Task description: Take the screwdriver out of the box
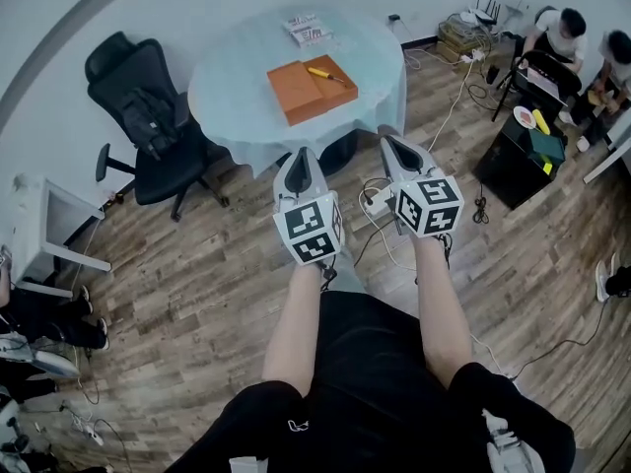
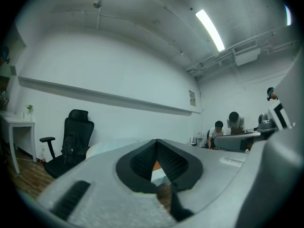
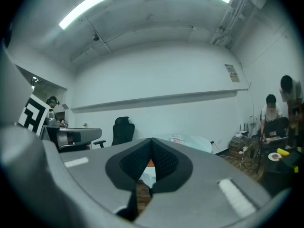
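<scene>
Short of table [image 1: 237, 87], left gripper [image 1: 303, 154] and right gripper [image 1: 389, 138] were closed, empty; screwdriver [image 1: 325, 73] lay atop orange box [image 1: 299, 95].

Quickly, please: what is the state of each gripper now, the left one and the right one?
Left gripper: closed, holding nothing.
Right gripper: closed, holding nothing.

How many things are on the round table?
3: a box near the middle, a screwdriver on it, a printed stack at the far edge. None seems hidden.
</scene>
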### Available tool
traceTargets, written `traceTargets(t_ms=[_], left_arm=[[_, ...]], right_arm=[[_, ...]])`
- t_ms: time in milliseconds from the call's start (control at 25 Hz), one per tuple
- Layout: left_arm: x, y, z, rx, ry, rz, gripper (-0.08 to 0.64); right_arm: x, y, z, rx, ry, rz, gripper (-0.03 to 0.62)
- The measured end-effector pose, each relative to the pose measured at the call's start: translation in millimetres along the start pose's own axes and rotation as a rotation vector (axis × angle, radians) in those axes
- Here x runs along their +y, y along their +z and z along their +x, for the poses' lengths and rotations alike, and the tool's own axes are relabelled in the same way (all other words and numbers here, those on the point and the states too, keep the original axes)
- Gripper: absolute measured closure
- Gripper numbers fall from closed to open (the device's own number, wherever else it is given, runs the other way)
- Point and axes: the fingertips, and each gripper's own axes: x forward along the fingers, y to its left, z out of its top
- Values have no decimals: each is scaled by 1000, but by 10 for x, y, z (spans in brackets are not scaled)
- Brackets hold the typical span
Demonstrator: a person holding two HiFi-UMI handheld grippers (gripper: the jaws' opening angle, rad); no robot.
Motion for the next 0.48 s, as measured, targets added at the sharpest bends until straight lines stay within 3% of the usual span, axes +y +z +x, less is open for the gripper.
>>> traceTargets(t_ms=[240,480], left_arm=[[118,-156,871,40,-28,-1,560],[579,-262,1968,107,-36,8,560]], right_arm=[[-512,-54,689,5,-40,31,586],[-858,-150,1777,19,-56,70,586]])
